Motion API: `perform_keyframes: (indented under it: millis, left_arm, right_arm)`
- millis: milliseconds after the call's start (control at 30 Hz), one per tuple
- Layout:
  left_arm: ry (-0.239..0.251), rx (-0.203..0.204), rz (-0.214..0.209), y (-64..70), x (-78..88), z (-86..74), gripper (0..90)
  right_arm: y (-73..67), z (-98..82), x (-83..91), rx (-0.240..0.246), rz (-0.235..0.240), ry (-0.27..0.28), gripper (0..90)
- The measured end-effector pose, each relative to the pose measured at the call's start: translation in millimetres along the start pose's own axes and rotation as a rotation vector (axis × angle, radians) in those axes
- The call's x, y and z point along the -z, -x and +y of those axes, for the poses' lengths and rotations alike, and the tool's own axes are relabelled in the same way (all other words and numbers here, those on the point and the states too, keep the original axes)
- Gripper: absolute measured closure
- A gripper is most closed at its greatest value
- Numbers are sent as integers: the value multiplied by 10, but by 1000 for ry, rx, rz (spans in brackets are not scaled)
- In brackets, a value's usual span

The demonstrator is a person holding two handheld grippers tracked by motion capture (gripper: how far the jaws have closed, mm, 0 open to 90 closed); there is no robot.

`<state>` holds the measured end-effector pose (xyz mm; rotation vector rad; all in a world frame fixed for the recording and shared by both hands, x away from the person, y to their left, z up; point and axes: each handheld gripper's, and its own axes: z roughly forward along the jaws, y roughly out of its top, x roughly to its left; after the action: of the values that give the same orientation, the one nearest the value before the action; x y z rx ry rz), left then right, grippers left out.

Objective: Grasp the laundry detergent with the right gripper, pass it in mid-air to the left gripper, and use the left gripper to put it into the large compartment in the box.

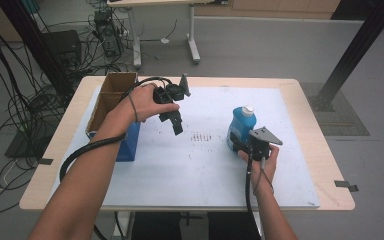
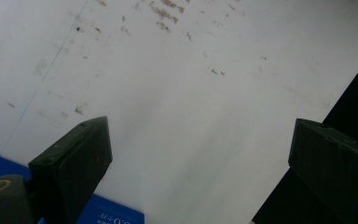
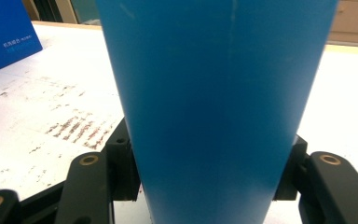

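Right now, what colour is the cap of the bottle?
White; the cap tops the blue bottle, best seen in the high view.

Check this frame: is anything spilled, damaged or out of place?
Only brownish scuff marks stain the white table mat mid-table. The blue plastic bottle with white cap stands upright in the right gripper, nothing spilled.
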<state>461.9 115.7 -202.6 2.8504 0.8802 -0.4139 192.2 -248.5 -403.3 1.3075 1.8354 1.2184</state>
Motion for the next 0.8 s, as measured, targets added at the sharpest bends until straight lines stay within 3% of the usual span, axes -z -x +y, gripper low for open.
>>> perform_keyframes:
  millis: [467,800]
  left_arm:
    - [16,3,4,2,59,-70,64]
    - [12,-4,12,42,117,-96,63]
  right_arm:
    - [65,72,28,4,9,-2,422]
    - [128,334,200,20,48,-7,423]
